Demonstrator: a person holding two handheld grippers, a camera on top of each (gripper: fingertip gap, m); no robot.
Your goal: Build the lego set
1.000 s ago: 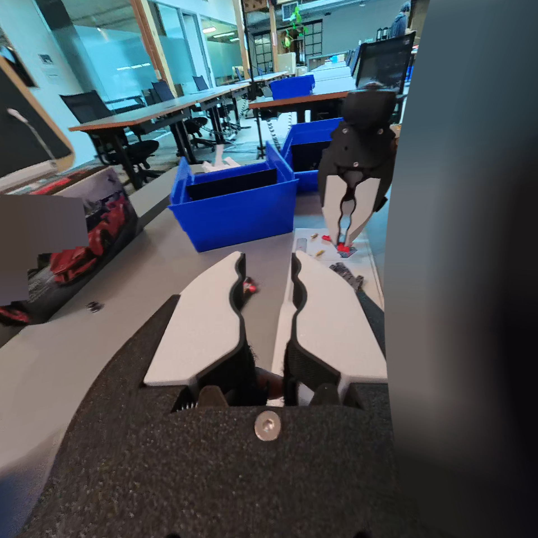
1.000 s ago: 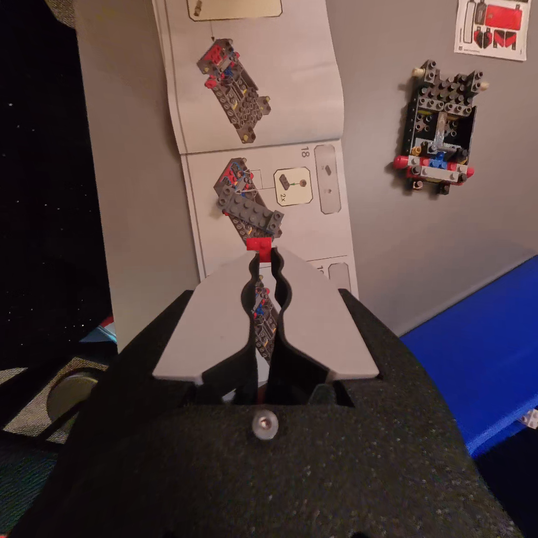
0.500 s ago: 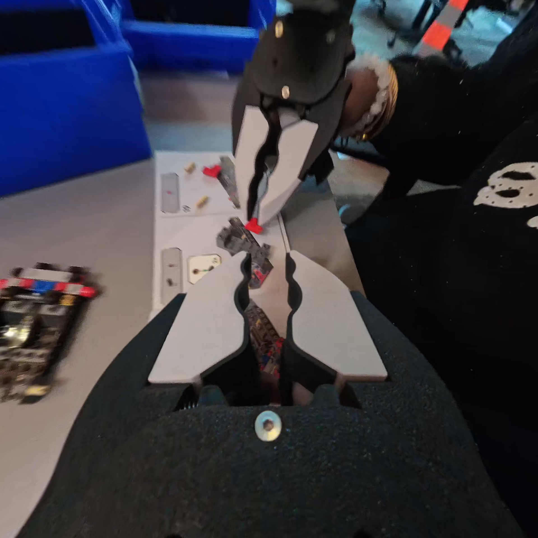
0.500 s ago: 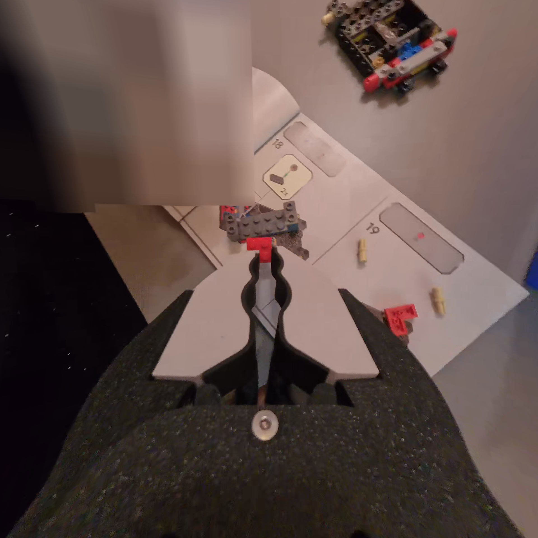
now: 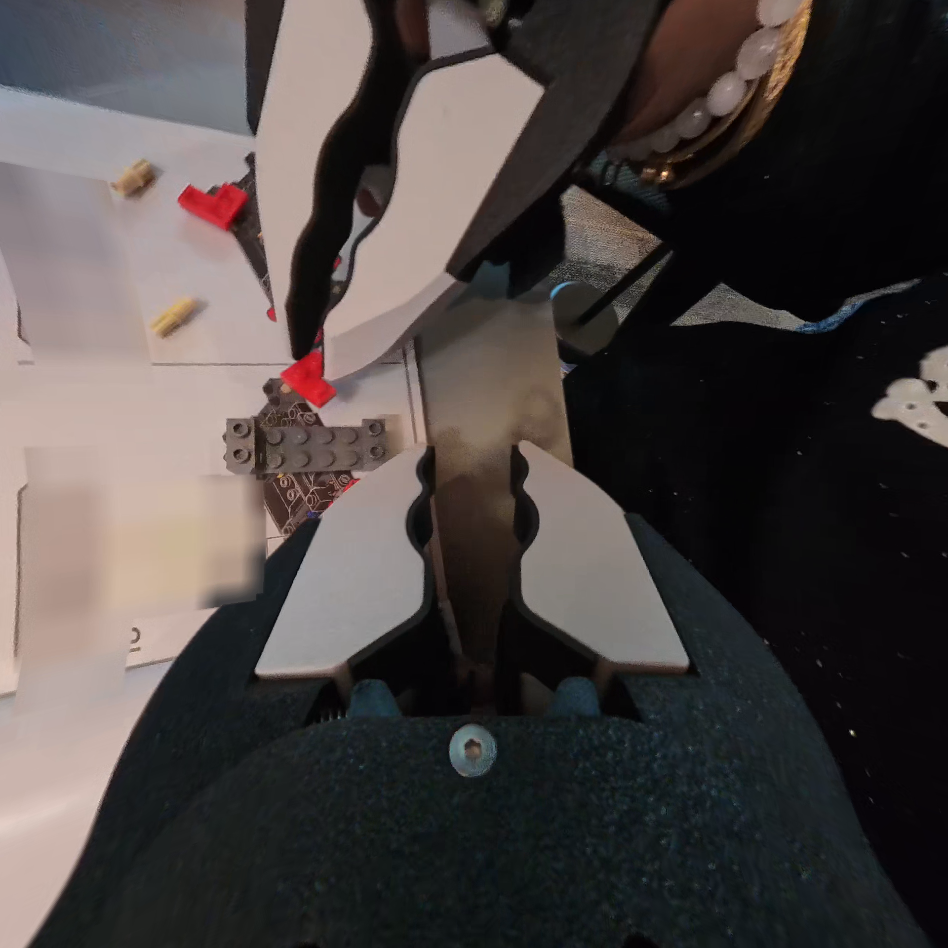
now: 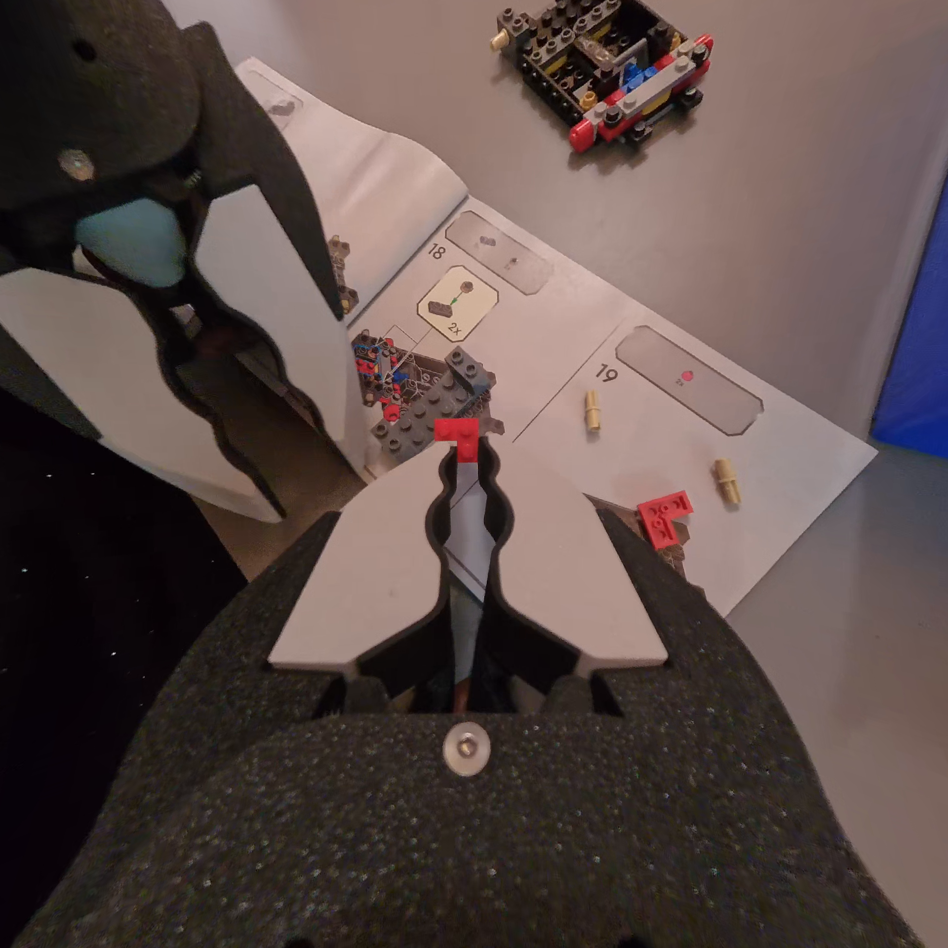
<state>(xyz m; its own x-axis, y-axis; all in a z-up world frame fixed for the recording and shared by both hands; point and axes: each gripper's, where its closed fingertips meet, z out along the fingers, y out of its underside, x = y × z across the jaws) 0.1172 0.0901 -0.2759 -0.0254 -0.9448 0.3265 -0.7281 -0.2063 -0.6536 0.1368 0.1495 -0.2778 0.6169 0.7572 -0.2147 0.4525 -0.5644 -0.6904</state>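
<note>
My right gripper (image 6: 466, 449) is shut on a small red L-shaped brick (image 6: 458, 435) and holds it just over a dark grey studded plate (image 6: 436, 405). The plate lies on the open instruction booklet (image 6: 564, 333). In the left wrist view the right gripper (image 5: 314, 354) comes down from above with the red brick (image 5: 308, 378) just beyond the grey plate (image 5: 308, 451). My left gripper (image 5: 472, 451) is open and empty, over the table edge just right of the plate. It also shows in the right wrist view (image 6: 323, 492), left of the plate.
A second red L-shaped brick (image 6: 664, 518) and two tan pins (image 6: 592, 410) (image 6: 727, 479) lie on the booklet. A partly built black, grey and red chassis (image 6: 605, 72) sits farther back on the grey table. A blue bin (image 6: 918, 333) stands at the right. Spacing between my two grippers at the tips: around 6 cm.
My left gripper has swung down and to the right, from facing the room to close beside the grey plate. The right gripper has turned and stays over the plate with the red brick.
</note>
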